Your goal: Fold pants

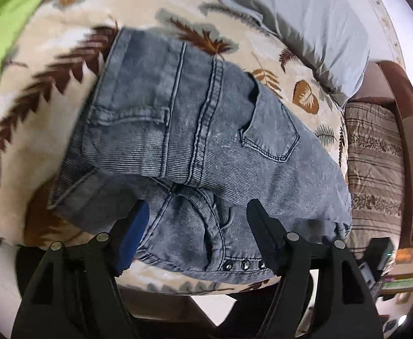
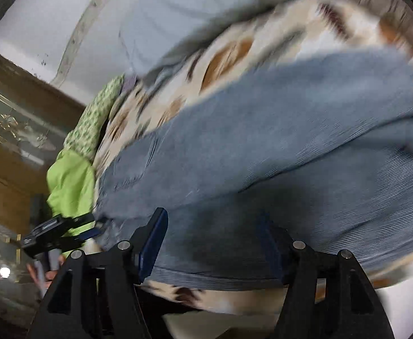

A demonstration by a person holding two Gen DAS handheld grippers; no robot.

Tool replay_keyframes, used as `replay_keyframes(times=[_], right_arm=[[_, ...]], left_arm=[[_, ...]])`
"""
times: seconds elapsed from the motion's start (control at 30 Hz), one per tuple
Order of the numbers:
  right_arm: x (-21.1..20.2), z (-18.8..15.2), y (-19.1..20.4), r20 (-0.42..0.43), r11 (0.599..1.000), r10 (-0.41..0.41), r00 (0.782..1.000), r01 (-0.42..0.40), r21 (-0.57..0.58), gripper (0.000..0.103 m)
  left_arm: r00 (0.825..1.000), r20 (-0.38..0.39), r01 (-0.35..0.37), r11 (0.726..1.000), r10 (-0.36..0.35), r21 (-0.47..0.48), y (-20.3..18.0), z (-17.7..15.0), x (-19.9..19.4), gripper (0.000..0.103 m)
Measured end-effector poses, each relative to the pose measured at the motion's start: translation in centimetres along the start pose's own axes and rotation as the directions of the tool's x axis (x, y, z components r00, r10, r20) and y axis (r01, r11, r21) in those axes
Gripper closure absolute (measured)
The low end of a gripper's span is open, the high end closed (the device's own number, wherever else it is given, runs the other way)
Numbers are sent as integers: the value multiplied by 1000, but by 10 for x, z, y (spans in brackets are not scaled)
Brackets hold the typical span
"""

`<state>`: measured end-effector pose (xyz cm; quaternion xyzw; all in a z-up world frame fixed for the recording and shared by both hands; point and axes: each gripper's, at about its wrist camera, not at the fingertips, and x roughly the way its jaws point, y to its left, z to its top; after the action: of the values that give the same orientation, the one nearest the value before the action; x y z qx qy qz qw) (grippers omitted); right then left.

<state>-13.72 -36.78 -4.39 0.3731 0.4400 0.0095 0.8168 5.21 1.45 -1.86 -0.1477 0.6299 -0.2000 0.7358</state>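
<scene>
The faded grey-blue denim pants (image 1: pixel 195 141) lie folded on the leaf-patterned beige bedspread (image 1: pixel 51 65), placed near its edge within reach. Left gripper (image 1: pixel 198 220) and right gripper (image 2: pixel 214 234) both stand apart, clamping nothing, evidently released.

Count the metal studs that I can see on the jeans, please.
3, in a short row on the jeans at their near edge: first stud, second, third. More may hide behind the gripper finger.

1 pr jeans (image 1: pixel 195 130), 1 leaf-print blanket (image 1: pixel 51 90), 1 gray pillow (image 1: pixel 305 19), 2 hand-held grippers (image 1: pixel 196 212).
</scene>
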Motion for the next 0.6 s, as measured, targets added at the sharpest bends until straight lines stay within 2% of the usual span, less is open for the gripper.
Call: replay_keyframes(times=[0.07, 0.17, 0.37, 0.4, 0.43, 0.47, 0.5, 0.6], right_arm=[[20, 1, 1, -28, 999, 31, 999, -31, 30, 38], [35, 2, -1, -18, 995, 74, 997, -73, 73, 38], [53, 13, -12, 62, 965, 166, 984, -175, 195, 37], [55, 15, -11, 77, 964, 167, 983, -179, 197, 41], [57, 18, -11, 85, 965, 159, 984, -172, 196, 58], [57, 20, -10, 84, 968, 145, 986, -159, 193, 74], [59, 22, -9, 78, 972, 124, 989, -137, 189, 100], [51, 22, -5, 102, 972, 140, 985, -157, 176, 100]], left_arm=[[1000, -5, 22, 999, -22, -33, 6, 4, 5, 32], [999, -2, 36, 997, -36, -73, 12, 11, 9, 32], [1000, -4, 5, 996, -5, -92, 7, 23, 25, 32], [1000, 0, -2, 996, 2, -92, 5, 26, 27, 32], [1000, 7, -6, 996, 7, -94, 4, 27, 27, 34], [1000, 14, -12, 995, 13, -97, 3, 28, 27, 51], [1000, 18, -22, 995, 24, -98, 2, 30, 26, 73], [999, 27, -16, 995, 19, -95, 4, 30, 19, 89]])
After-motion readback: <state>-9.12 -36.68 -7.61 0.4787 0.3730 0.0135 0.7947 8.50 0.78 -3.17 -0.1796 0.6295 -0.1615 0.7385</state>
